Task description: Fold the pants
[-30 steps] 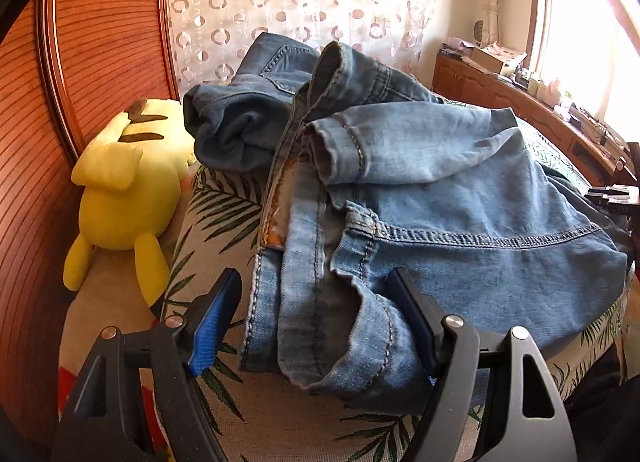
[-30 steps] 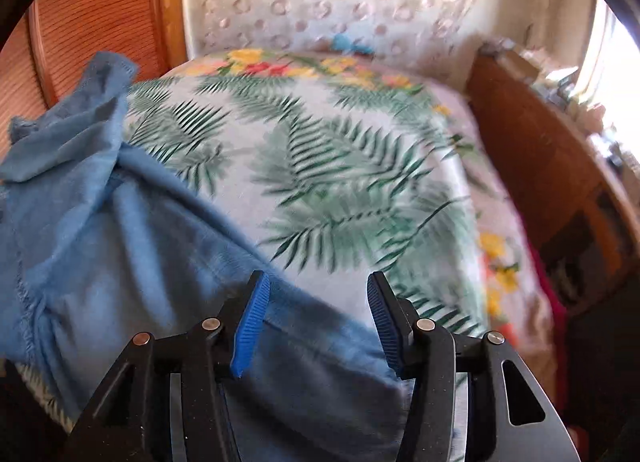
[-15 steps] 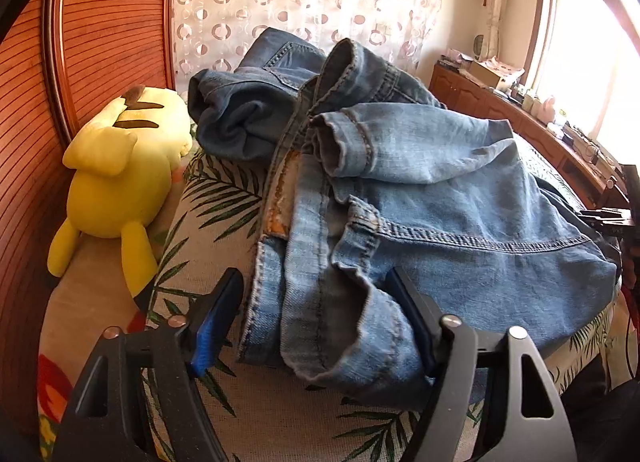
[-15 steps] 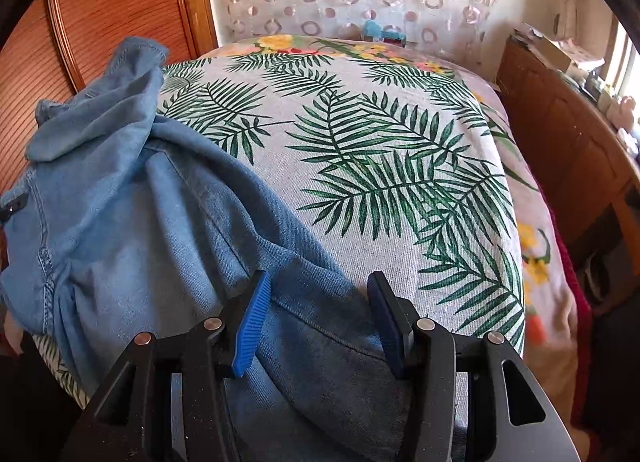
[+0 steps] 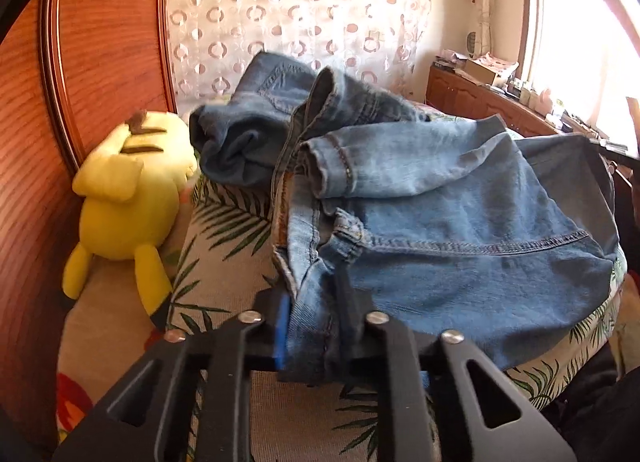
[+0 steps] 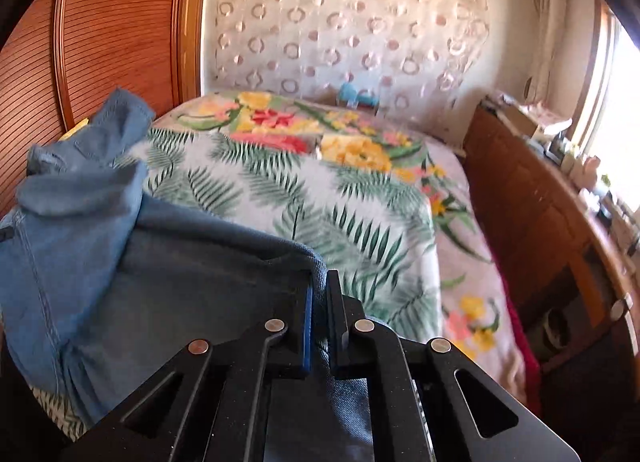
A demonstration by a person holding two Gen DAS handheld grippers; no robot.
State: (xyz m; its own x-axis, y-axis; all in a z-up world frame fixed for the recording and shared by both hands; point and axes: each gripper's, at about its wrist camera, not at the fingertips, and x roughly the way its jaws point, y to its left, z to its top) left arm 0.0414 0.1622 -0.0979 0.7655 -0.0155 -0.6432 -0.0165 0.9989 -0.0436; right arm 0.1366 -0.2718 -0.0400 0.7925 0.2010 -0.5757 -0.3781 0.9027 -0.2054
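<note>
At six o'clock in both views, the left gripper (image 5: 314, 326) and right gripper (image 6: 319, 322), spread a moment ago, now clamp the jeans (image 5: 460, 246), ready to lift.

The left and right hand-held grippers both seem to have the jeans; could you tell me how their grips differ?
The left hand-held gripper clamps a thick, bunched wad of the jeans, so its jaws stay well apart; the right hand-held gripper pinches a thin edge, jaws nearly touching. The left holds pale, seamed denim; the right holds darker, plain denim. Both are shut on the same jeans, at the near edge of the bed.
</note>
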